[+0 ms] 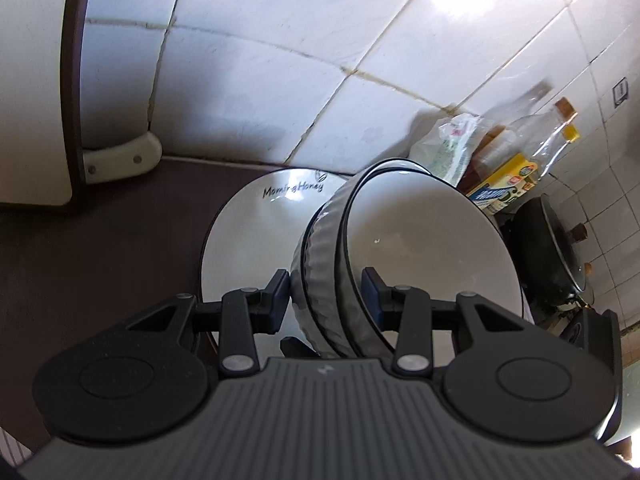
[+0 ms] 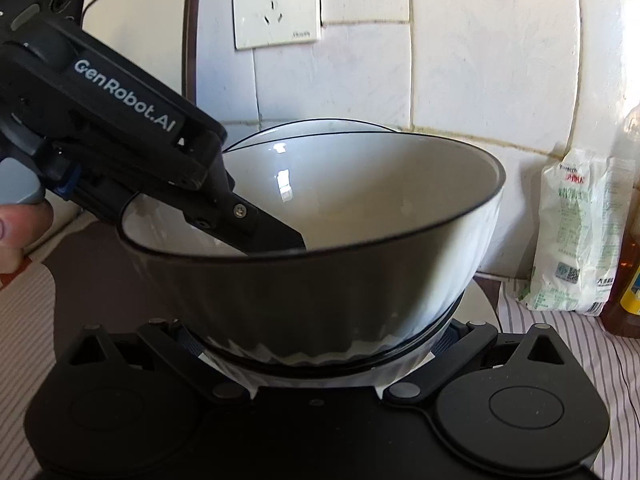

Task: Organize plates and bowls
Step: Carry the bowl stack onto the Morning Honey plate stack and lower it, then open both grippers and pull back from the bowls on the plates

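Observation:
Two nested white ribbed bowls with black rims (image 1: 344, 280) stand over a white plate marked "MorningHoney" (image 1: 256, 232) on the dark counter. My left gripper (image 1: 328, 292) straddles the rims of the stacked bowls, one pad outside and one inside; the jaws look wide and I cannot tell whether they press. In the right wrist view the top bowl (image 2: 320, 280) fills the middle, the left gripper's finger (image 2: 276, 236) reaches inside it, and my right gripper (image 2: 320, 344) has its fingers on both sides of the lower bowl's base, mostly hidden by the bowls.
A tiled wall is close behind, with a socket (image 2: 276, 4). A white bag (image 2: 580, 232), oil bottles (image 1: 532, 140), a yellow box (image 1: 504, 184) and a black wok (image 1: 556, 256) stand to the right. A striped cloth (image 2: 560, 340) lies at the right.

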Available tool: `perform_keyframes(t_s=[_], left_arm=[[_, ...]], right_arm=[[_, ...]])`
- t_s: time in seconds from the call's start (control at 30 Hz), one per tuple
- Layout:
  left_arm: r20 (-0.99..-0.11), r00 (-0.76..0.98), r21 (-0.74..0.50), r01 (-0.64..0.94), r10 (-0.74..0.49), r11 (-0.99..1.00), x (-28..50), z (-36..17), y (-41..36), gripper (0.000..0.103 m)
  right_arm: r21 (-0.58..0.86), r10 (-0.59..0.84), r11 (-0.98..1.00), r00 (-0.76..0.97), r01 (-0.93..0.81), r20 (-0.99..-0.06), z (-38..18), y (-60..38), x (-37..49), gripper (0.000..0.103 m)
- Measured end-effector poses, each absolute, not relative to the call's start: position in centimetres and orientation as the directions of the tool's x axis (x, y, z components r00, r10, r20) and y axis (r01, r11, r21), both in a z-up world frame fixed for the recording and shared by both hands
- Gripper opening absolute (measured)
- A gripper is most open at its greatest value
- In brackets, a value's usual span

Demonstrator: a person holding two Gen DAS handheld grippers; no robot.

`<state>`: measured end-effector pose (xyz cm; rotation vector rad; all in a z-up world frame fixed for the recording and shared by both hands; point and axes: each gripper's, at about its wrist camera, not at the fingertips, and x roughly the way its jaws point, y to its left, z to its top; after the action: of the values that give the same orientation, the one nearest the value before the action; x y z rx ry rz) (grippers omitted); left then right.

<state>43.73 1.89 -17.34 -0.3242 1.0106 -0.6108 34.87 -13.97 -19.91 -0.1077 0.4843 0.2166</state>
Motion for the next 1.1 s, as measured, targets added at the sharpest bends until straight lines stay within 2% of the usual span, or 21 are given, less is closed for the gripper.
perform_keyframes(t_s=[0.2,0.33,0.6,0.7,0.83,0.9,1.1], left_arm=[[-0.696,0.382,-0.522,0.312,-0.608,0.794,44.2,-18.1,1.7,0.037],[-0.713,0.403,-0.458,0.352,-0.574,0.816,43.8,-18.0,1.0,0.036],[-0.712,0.430,-0.435,0.351,-0.555,0.829,43.2,-17.9,0.4,0.035],[-0.710,0.444,-0.428,0.344,-0.546,0.836,43.2,-18.1,0.2,0.038],[-0.728,0.475,-0.374,0.328,-0.494,0.867,43.1,-17.3,-0.2,0.036],[-0.729,0.506,-0.334,0.326,-0.462,0.884,42.6,-16.6,-0.1,0.038],[-0.720,0.530,-0.326,0.312,-0.448,0.893,40.8,-14.6,0.9,0.043]], right_arm=[[-0.054,0.166,0.974,0.850,-0.222,-0.500,-20.3,-13.8,35.9,0.103],[-0.082,0.137,0.975,0.848,-0.207,-0.512,-20.6,-13.4,36.3,0.103],[-0.052,0.129,0.981,0.832,-0.185,-0.539,-21.4,-13.7,37.0,0.101],[-0.056,0.104,0.985,0.819,-0.163,-0.565,-21.5,-13.6,37.0,0.103],[-0.127,0.041,0.982,0.811,-0.141,-0.584,-20.9,-12.0,36.0,0.103],[-0.132,0.032,0.982,0.809,-0.134,-0.587,-20.6,-11.6,35.3,0.103],[-0.080,0.007,0.995,0.817,-0.065,-0.577,-19.7,-12.1,31.8,0.103]])
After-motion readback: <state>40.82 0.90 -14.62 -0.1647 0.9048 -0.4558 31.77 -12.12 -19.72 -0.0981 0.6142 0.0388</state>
